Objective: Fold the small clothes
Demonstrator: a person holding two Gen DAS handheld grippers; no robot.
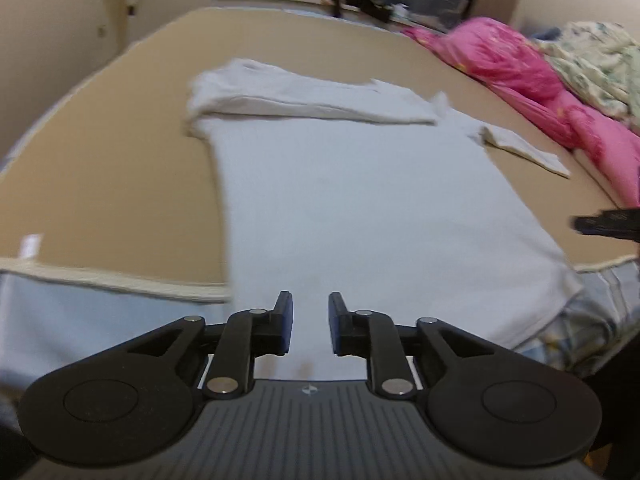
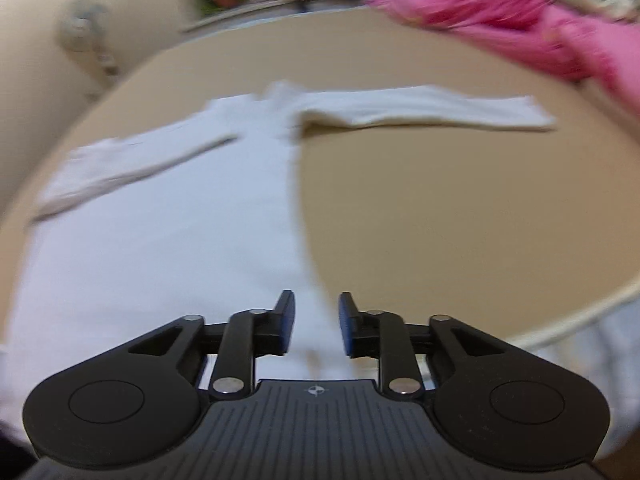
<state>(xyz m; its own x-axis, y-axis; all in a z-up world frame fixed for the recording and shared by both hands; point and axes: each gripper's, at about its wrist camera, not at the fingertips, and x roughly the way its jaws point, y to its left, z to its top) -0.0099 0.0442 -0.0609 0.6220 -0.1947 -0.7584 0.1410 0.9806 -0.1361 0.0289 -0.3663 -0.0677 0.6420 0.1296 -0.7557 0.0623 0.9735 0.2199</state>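
A white long-sleeved shirt (image 1: 352, 200) is lying flat on the tan bed (image 1: 112, 168), hem nearest. The left tool (image 1: 310, 322) and right tool (image 2: 316, 324) are hovering released, empty, above the hem; each should be pinching a hem corner evenly.

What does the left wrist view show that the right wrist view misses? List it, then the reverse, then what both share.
Only the left wrist view: the left gripper, open, and the right gripper's dark tip at the frame's edge.

Only the right wrist view: the right gripper, open, and the right sleeve stretched out flat.

Both: the white long-sleeved shirt on the tan bed cover, its left sleeve folded across the chest, and pink bedding behind.
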